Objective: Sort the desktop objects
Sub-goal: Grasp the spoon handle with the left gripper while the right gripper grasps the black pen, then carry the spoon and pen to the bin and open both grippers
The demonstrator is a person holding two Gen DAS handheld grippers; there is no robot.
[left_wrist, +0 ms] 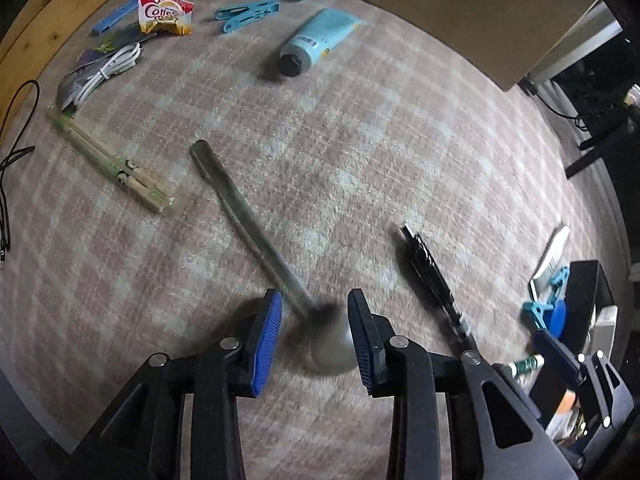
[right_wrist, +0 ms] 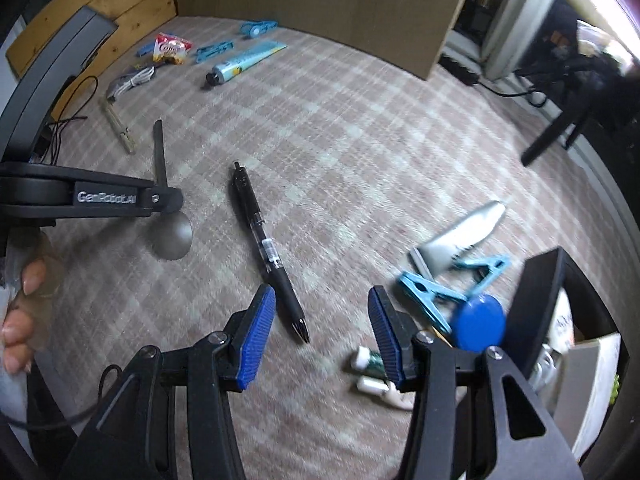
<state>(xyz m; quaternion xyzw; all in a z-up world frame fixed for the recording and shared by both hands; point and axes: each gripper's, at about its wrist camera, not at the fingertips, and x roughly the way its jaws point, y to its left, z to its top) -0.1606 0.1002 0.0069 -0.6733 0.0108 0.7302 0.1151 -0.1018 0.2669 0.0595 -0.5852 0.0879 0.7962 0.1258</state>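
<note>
A plaid cloth (left_wrist: pixel 360 140) is covering the surface. Wooden boards (right_wrist: pixel 120 0) are standing along its far left edge, with black cables (left_wrist: pixel 16 152) trailing just beside them.

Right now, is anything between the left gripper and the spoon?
Nothing visible. The left gripper is open with the spoon bowl lying directly between its fingers; the black pen lies apart on the right.

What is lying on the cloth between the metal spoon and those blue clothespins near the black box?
A black pen lies between the spoon and the clothespins, with bare checked cloth either side. The right wrist view shows it best.
</note>
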